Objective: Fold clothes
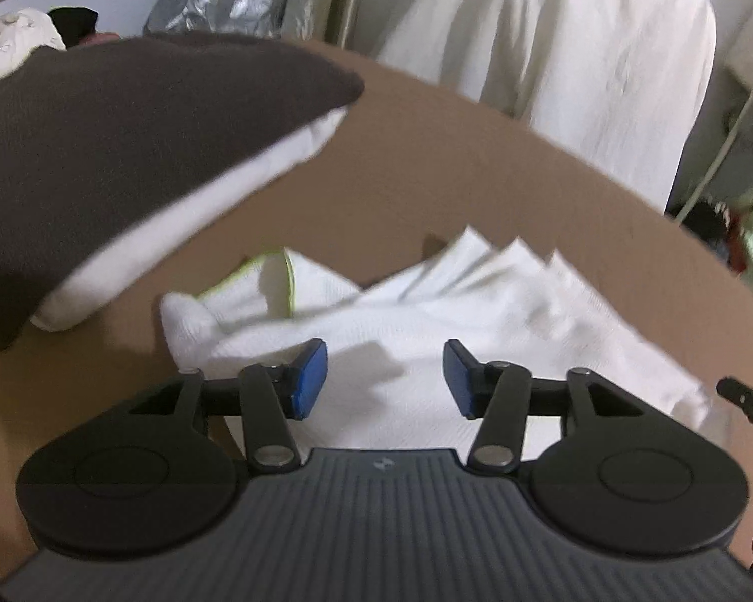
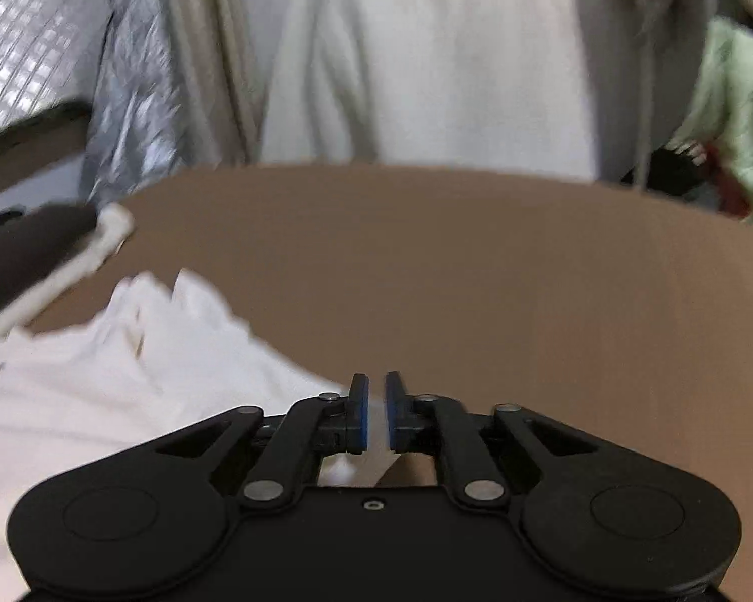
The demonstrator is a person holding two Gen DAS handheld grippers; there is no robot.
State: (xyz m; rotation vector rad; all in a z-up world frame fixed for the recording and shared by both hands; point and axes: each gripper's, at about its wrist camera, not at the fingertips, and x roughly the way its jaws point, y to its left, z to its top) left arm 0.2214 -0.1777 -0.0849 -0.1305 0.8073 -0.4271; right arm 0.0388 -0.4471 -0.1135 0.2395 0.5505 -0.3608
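A white garment (image 1: 426, 321) with a yellow-green trimmed edge lies crumpled on the brown table (image 1: 426, 165). My left gripper (image 1: 385, 379) is open just above it, with the blue pads apart and nothing between them. In the right wrist view the same white garment (image 2: 125, 376) lies at the left. My right gripper (image 2: 374, 414) is nearly shut at the garment's right edge, and a thin strip of white cloth shows between its pads.
A stack of folded clothes, dark grey on top of white (image 1: 125, 150), sits at the table's left; it also shows in the right wrist view (image 2: 40, 256). White cloth (image 2: 426, 60) hangs behind the table. A silver quilted cover (image 2: 125, 100) is at the back left.
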